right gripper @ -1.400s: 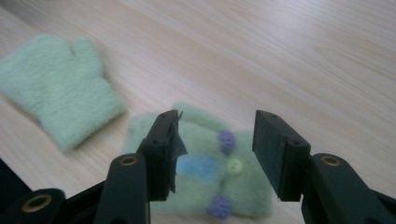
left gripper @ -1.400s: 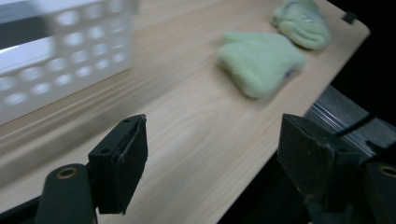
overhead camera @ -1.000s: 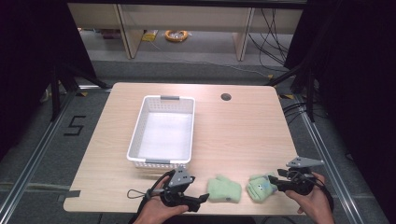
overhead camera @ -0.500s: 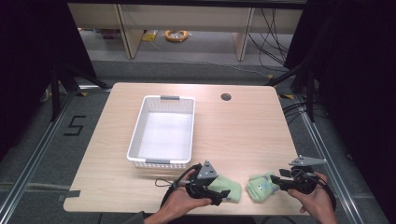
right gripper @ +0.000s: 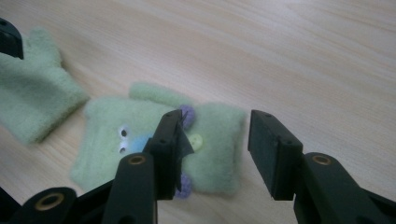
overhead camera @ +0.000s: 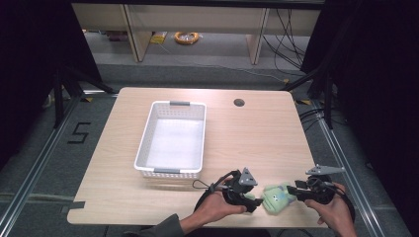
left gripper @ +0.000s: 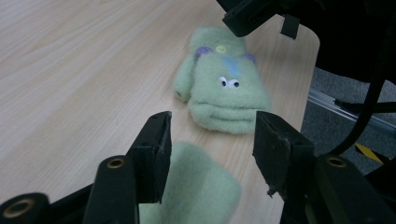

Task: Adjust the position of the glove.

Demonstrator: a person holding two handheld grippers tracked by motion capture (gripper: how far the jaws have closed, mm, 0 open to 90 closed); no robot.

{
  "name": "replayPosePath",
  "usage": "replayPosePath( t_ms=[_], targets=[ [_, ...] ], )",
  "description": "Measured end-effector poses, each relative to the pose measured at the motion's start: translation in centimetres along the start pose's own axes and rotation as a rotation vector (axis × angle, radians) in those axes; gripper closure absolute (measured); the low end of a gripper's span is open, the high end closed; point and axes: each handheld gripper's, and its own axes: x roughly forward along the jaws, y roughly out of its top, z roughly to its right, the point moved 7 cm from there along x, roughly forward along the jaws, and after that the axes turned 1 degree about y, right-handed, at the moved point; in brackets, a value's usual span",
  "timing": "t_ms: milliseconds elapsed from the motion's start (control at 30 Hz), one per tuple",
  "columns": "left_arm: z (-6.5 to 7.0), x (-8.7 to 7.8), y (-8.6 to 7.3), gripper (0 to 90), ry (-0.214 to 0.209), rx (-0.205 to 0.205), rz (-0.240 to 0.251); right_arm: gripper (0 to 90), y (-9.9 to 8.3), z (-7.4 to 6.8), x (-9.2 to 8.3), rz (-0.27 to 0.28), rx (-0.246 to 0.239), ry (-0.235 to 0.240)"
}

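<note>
Two pale green mittens lie near the table's front edge. One mitten has a face (overhead camera: 277, 196) with eyes, a yellow button and purple ears (left gripper: 224, 88) (right gripper: 140, 144). The other is a plain mitten (left gripper: 196, 191) (right gripper: 32, 102) beside it. My left gripper (overhead camera: 254, 200) (left gripper: 212, 135) is open, and the plain mitten's end lies low between its jaws. My right gripper (overhead camera: 292, 190) (right gripper: 215, 130) is open too, with its jaws standing over the button end of the face mitten. The two grippers point at each other across the mittens.
A white plastic basket (overhead camera: 143, 143) stands left of centre on the wooden table (overhead camera: 257, 138). A round cable hole (overhead camera: 239, 102) is at the back. The table's front edge and right edge run close to both hands.
My left gripper has moved right, from beside the plain mitten to over it, and now covers most of it in the high view. The right gripper has barely moved.
</note>
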Motion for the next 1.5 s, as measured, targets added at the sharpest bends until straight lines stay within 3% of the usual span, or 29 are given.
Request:
replayPosePath(
  t_ms=[33, 100, 133, 167, 200, 233, 267, 367, 400, 433, 533, 567, 600, 633, 667, 700, 733, 767, 900, 933, 1000, 1067, 1100, 1167, 1333, 1367, 1400, 1433, 1500],
  targets=[
    [-0.1, 0.4, 0.0, 48.9, 0.002, -0.005, -0.007, 57.6, 0.0, 0.3, 0.1, 0.001, -0.032, -0.014],
    [-0.3, 1.0, 0.1, 50.7, 0.000, 0.008, -0.028, 58.4, -0.3, -0.4, 0.2, -0.044, 0.054, 0.015],
    [-0.4, 1.2, 0.1, 51.5, 0.005, 0.002, -0.033, 58.7, -0.3, -0.1, 0.3, -0.040, 0.027, 0.018],
    [-0.5, 1.5, 0.1, 52.9, 0.003, 0.005, -0.039, 59.1, -0.3, -0.4, 0.4, -0.037, 0.062, 0.018],
    [-0.5, 1.8, 0.1, 53.6, 0.001, 0.002, -0.045, 59.4, -0.3, -0.1, 0.6, -0.027, 0.027, 0.009],
    [-0.5, 2.1, 0.2, 53.9, 0.000, -0.011, -0.042, 59.7, -0.4, -0.4, 0.5, -0.050, 0.061, 0.020],
    [-0.5, 2.3, 0.2, 54.3, -0.003, -0.017, -0.044, 59.9, -0.3, 0.0, 0.6, -0.038, 0.021, 0.018],
    [-0.3, 2.9, 0.2, 55.1, -0.003, -0.012, -0.054, 60.9, -0.3, 0.2, 0.9, -0.029, 0.004, 0.020],
    [-0.1, 3.1, 0.2, 55.7, -0.005, -0.023, -0.044, 61.1, -0.4, 0.2, 1.0, -0.033, 0.002, 0.021],
    [-0.1, 3.2, 0.2, 56.3, -0.006, -0.008, -0.059, 61.7, -0.7, -0.2, 0.9, -0.072, 0.051, 0.025],
    [-0.4, 3.9, 0.0, 57.3, 0.010, -0.004, -0.090, 62.4, -0.6, 0.1, 1.3, -0.051, 0.005, 0.024],
    [-0.5, 4.0, -0.2, 57.7, 0.006, -0.007, -0.103, 62.6, -0.8, -0.2, 1.2, -0.078, 0.049, 0.029],
    [-0.3, 4.3, 0.0, 58.5, 0.000, -0.044, -0.076, 62.8, -0.7, 0.1, 1.4, -0.062, 0.012, 0.031],
    [-0.4, 4.3, 0.0, 60.1, -0.006, -0.032, -0.093, 63.3, -0.9, -0.1, 1.3, -0.080, 0.038, 0.035],
    [-0.5, 4.4, -0.1, 61.5, 0.005, -0.017, -0.106, 64.0, -0.9, 0.1, 1.5, -0.066, 0.011, 0.028],
    [-0.4, 4.6, -0.1, 62.5, 0.005, -0.026, -0.107, 64.8, -1.0, -0.3, 1.5, -0.082, 0.072, 0.031],
    [-0.2, 4.8, 0.0, 64.0, -0.004, -0.049, -0.098, 65.8, -1.1, -0.2, 1.5, -0.081, 0.063, 0.028],
    [-0.2, 4.9, 0.0, 66.0, -0.012, -0.058, -0.100, 67.1, -1.1, 0.4, 1.6, -0.075, 0.003, -0.004],
    [-0.2, 5.0, 0.2, 78.8, 0.008, -0.049, -0.083, 79.9, -1.1, 0.1, 2.2, -0.028, 0.041, 0.008],
    [-0.3, 5.0, 0.2, 80.7, 0.010, -0.044, -0.084, 83.4, -1.3, -0.1, 1.6, -0.077, 0.040, 0.013],
    [-0.4, 5.1, 0.2, 82.8, -0.005, -0.059, -0.071, 85.1, -1.1, 0.1, 1.6, -0.061, 0.004, 0.009],
    [-0.8, 4.7, 0.2, 83.8, -0.002, -0.024, -0.078, 85.9, -1.1, -0.1, 1.7, -0.048, 0.000, 0.012],
    [-0.6, 4.6, 0.4, 84.0, 0.001, -0.054, -0.048, 86.0, -1.1, 0.1, 1.4, -0.074, -0.013, 0.012],
    [-0.5, 4.1, 0.7, 84.4, -0.017, -0.049, -0.035, 86.2, -1.0, -0.4, 1.0, -0.052, 0.038, 0.024],
    [-0.8, 1.6, 1.9, 84.4, -0.033, -0.042, 0.005, 86.2, 0.4, -1.0, -0.1, 0.073, 0.031, 0.056],
    [-0.9, 1.0, 2.2, 84.5, -0.042, -0.044, 0.015, 86.3, 0.5, -1.6, -0.5, 0.073, 0.064, 0.070],
    [-1.1, 0.3, 2.4, 84.4, -0.046, -0.044, 0.021, 86.2, 0.6, -1.6, -1.1, 0.042, 0.018, 0.089],
    [-1.3, -0.4, 2.5, 84.5, -0.054, -0.047, 0.027, 86.2, 0.9, -2.4, -1.2, 0.070, 0.049, 0.092],
    [-1.7, -1.9, 2.5, 84.5, -0.048, -0.039, 0.023, 86.2, 1.4, -3.1, -1.5, 0.094, -0.005, 0.106]
  ],
)
